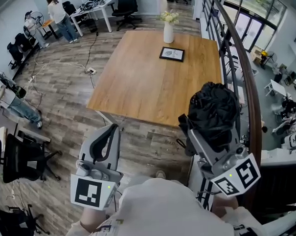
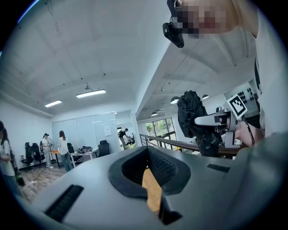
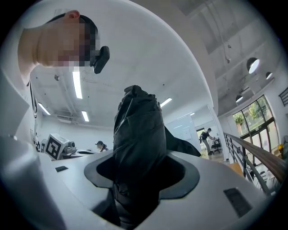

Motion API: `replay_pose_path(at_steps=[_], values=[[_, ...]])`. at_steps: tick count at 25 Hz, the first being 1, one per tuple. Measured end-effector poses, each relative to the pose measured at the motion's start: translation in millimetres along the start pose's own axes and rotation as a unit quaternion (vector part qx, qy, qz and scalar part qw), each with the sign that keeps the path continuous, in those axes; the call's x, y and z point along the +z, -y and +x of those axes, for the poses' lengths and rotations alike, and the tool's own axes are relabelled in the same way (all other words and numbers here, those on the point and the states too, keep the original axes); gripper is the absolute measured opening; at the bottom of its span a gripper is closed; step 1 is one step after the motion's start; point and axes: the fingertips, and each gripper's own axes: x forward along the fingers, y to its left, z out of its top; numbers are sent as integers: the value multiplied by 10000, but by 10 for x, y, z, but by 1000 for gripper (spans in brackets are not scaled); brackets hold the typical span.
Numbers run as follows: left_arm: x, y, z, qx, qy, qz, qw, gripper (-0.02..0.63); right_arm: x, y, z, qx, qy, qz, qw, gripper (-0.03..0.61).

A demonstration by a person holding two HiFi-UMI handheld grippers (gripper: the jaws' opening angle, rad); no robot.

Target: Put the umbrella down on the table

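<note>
Well, the right gripper (image 1: 211, 137) is clamped onto the umbrella (image 1: 213, 107), a black, folded-up bundle of fabric, and the right gripper view confirms it: the dark cloth fills the hollow between the jaws, which press in on it from both sides. The umbrella is up in the air at the right of the head view, its crumpled bulk bulging above the jaws, hanging at the near right corner of the table (image 1: 151, 76) and just beside the curved railing (image 1: 243, 62). It is not resting on the wood. Over on the other side, the left gripper (image 1: 113, 129) is held out low over the plank floor, short of the table's near edge, and its jaws are closed together with nothing in them; through the hollow in the left gripper view only a sliver of tabletop shows. At the table's far end stand a white vase (image 1: 168, 32) of pale flowers and, just in front of it, a dark picture frame (image 1: 171, 54) lying flat, both well apart from the umbrella.
</note>
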Motion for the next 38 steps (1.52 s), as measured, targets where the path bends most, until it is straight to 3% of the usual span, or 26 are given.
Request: replay_pose_path(at_steps=[6, 9, 10, 12, 23, 38], values=[[-13, -35, 34, 240, -58, 6, 9997, 17, -87, 105, 54, 111, -261, -39, 9996, 268], [25, -118, 79, 350, 155, 54, 9993, 17, -118, 168, 181, 204, -357, -86, 9991, 268], [-45, -155, 76, 383, 19, 2, 9993, 17, -130, 183, 235, 217, -375, -101, 9990, 268], [-184, -265, 66, 424, -178, -133, 9989, 17, -171, 182, 371, 238, -398, -99, 9989, 268], [-575, -1086, 351, 678, -157, -314, 9971, 17, -548, 192, 1321, 435, -687, -208, 9965, 268], [-1231, -2960, 843, 738, -388, -701, 9940, 17, -1138, -47, 3419, 604, -1225, -135, 9905, 268]])
